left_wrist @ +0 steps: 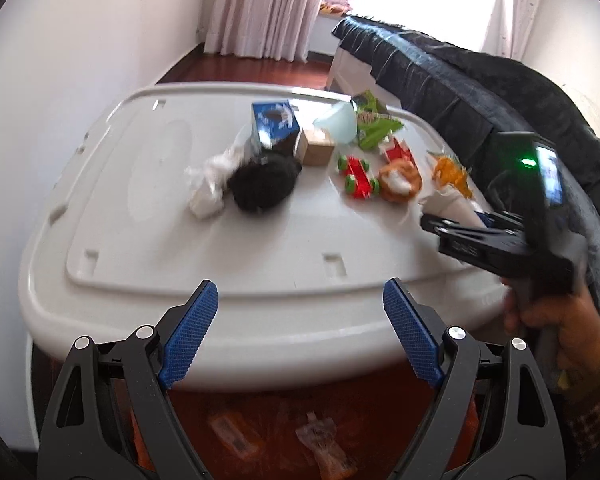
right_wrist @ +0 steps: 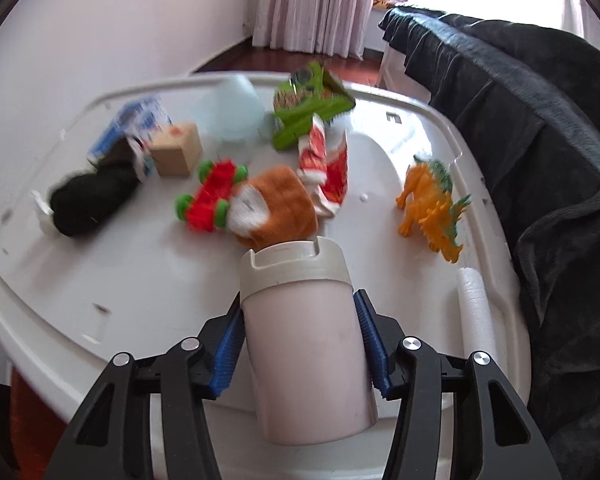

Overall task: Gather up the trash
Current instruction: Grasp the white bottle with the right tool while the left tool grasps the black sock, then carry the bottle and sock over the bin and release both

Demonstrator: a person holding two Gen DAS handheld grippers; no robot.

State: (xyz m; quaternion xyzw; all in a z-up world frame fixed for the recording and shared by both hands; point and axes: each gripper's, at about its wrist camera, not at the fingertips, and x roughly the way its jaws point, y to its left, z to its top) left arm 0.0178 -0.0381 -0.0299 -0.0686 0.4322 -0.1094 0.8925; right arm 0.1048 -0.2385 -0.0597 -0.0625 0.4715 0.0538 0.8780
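A pale pink cup with a white lid (right_wrist: 304,344) stands tilted between the blue pads of my right gripper (right_wrist: 298,298), which is shut on its sides, above the near edge of the white plastic lid-top (right_wrist: 100,272). My left gripper (left_wrist: 300,284) hangs open and empty over that top's front rim. On the top lie a crumpled white tissue (left_wrist: 206,188), a black bundle (left_wrist: 264,184), a blue carton (left_wrist: 274,122), a torn red-white carton (right_wrist: 324,164) and green packaging (right_wrist: 308,112). Below the rim an orange bag (left_wrist: 300,432) holds wrappers.
Also on the top are a cardboard cube (left_wrist: 316,146), a red-green toy car (left_wrist: 358,178), an orange-white sock (right_wrist: 276,208), an orange dinosaur (right_wrist: 432,204), a pale blue bowl (right_wrist: 230,114) and a white foam stick (right_wrist: 476,312). A dark blanket (right_wrist: 540,160) borders the right side; a wall lies left.
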